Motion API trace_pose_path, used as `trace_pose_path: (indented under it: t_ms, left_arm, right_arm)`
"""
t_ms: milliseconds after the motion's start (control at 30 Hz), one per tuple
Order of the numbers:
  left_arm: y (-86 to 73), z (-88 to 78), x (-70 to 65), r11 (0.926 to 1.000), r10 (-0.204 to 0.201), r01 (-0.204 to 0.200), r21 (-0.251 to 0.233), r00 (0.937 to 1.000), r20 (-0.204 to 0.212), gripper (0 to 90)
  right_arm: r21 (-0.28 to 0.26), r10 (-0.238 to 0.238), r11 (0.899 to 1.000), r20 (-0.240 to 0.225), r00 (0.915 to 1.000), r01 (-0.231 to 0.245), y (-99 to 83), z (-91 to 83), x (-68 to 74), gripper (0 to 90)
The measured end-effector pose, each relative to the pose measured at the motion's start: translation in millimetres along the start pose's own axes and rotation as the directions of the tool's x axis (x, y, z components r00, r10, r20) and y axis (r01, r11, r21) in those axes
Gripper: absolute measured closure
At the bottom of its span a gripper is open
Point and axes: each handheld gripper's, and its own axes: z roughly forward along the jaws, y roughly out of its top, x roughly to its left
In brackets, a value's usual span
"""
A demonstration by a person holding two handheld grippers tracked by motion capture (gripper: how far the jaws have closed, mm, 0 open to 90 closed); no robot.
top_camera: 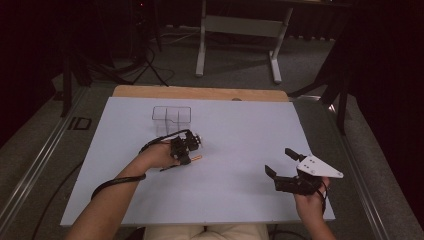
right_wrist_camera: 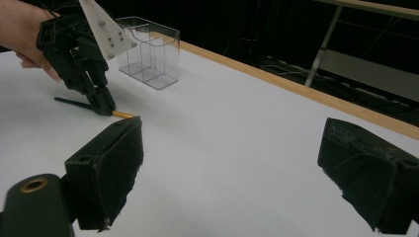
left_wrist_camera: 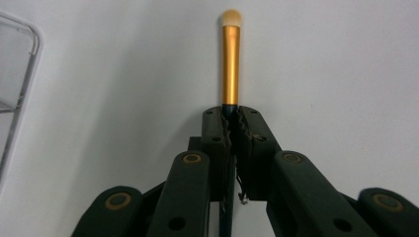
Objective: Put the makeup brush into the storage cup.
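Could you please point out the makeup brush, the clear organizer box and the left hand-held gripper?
makeup brush (left_wrist_camera: 230, 64), left gripper view, gold ferrule.
clear organizer box (top_camera: 171, 120), high view, front wall.
left hand-held gripper (left_wrist_camera: 232, 121), left gripper view, between its fingertips, clamped on the brush handle.

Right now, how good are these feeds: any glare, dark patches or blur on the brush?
High view: table evenly lit, surroundings dark, brush small and soft. Left gripper view: brush sharp, mild sheen on its gold ferrule, left gripper shut on it. Right gripper view: right gripper near jaws slightly soft, clear box faint against the black background.
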Motion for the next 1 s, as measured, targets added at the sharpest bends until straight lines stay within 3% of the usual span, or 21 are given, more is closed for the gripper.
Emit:
trace_pose_path:
  t_ms: [100, 167, 300, 533, 667, 833, 967, 1000]
  left_arm:
    - [2.7, -0.3, 1.3, 0.9987, -0.047, 0.047, 0.021, 0.9989, 0.005, 84.0]
    - [2.5, -1.2, -0.8, 0.9994, -0.031, 0.031, 0.015, 0.9995, -0.011, 84.1]
    - [-2.2, -13.0, 5.0, 0.9942, -0.094, 0.094, -0.052, 0.9956, 0.006, 84.6]
    - [-14.3, -37.3, 9.5, 0.9873, -0.108, 0.111, -0.114, 0.9936, 0.035, 84.7]
    - [-22.7, -49.3, 10.0, 0.978, -0.12, 0.124, -0.168, 0.9922, 0.035, 84.7]
    - [-32.8, -59.9, 8.3, 0.971, -0.125, 0.132, -0.199, 0.991, 0.049, 84.7]
    - [-42.5, -71.1, 7.4, 0.9513, -0.15, 0.159, -0.264, 0.9871, 0.055, 84.7]
    - [-44.7, -73.4, 7.1, 0.9493, -0.147, 0.158, -0.272, 0.9872, 0.061, 84.7]
  right_arm:
    - [0.001, 0.002, 1.0, 0.0, 1.0, -0.002, 0.0, 0.3, 0.2, 10.5]
    - [0.001, 0.003, 1.0, 0.0, 1.0, -0.003, 0.1, 0.3, 0.1, 10.5]
    - [0.001, 0.005, 1.0, 0.0, 1.0, -0.005, 0.0, -0.2, -0.1, 10.5]
    - [0.001, 0.006, 1.0, -0.002, 1.0, -0.006, -0.2, 0.6, 0.2, 10.5]
    - [0.0, 0.007, 1.0, -0.003, 1.0, -0.007, -0.2, 0.6, 0.3, 10.5]
    - [-0.004, 0.005, 1.0, -0.008, 1.0, -0.006, 0.0, 0.2, 0.4, 10.5]
    - [-0.013, 0.001, 1.0, -0.017, 0.9999, -0.002, 0.2, 0.3, 1.1, 10.5]
    - [-0.013, 0.001, 1.0, -0.017, 0.9999, -0.002, 0.2, 0.3, 1.1, 10.5]
